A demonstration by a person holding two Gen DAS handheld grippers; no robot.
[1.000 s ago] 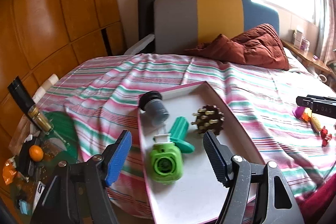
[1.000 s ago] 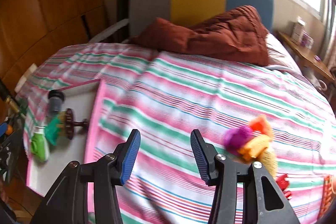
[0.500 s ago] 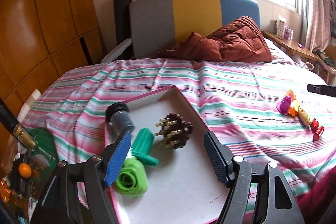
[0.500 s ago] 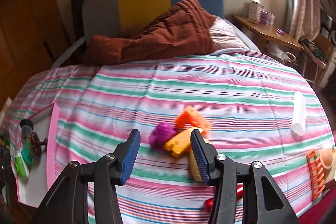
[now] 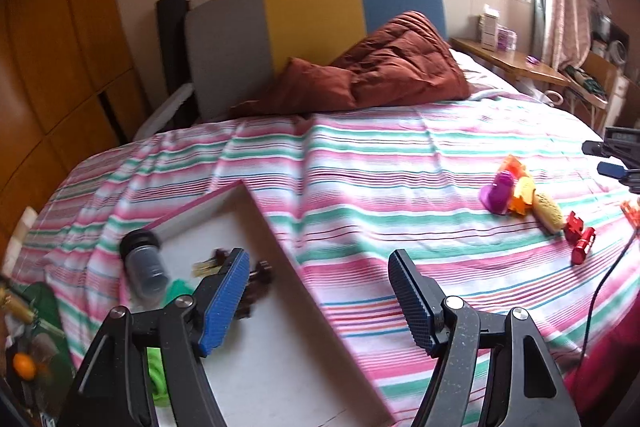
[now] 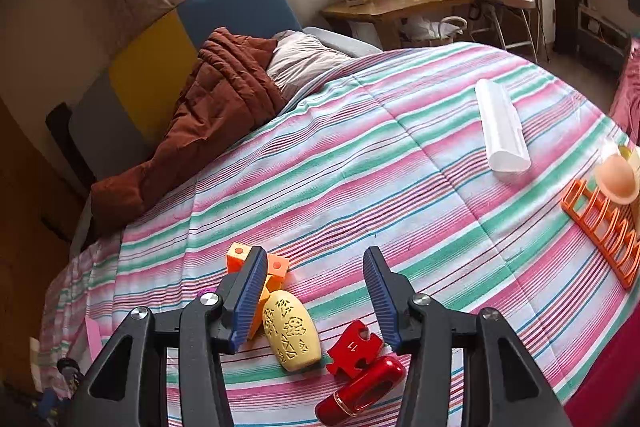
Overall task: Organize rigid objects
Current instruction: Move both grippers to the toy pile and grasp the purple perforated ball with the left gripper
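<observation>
My left gripper [image 5: 318, 293] is open and empty over the right rim of a white tray with a pink edge [image 5: 276, 239]. The tray holds a grey bottle [image 5: 145, 265], a brown spiky piece [image 5: 258, 279] and a green object [image 5: 158, 375], partly hidden by my fingers. My right gripper [image 6: 316, 293] is open and empty above a yellow patterned oval [image 6: 291, 330], a red puzzle piece [image 6: 354, 347] and a red cylinder [image 6: 362, 389]. Orange blocks [image 6: 276, 265] lie just behind. The same pile shows in the left wrist view, with a purple cone [image 5: 498, 189].
A white tube [image 6: 502, 125], an orange rack [image 6: 600, 227] and a peach cup [image 6: 616, 179] lie on the striped bedspread [image 6: 360, 163] to the right. A brown quilt [image 5: 372, 75] sits by the headboard. A wooden side table [image 6: 396, 5] stands beyond the bed.
Both grippers have swung right. The tray has slid to the lower left of the left view. The toy pile has come up close under my right gripper, now between its fingers.
</observation>
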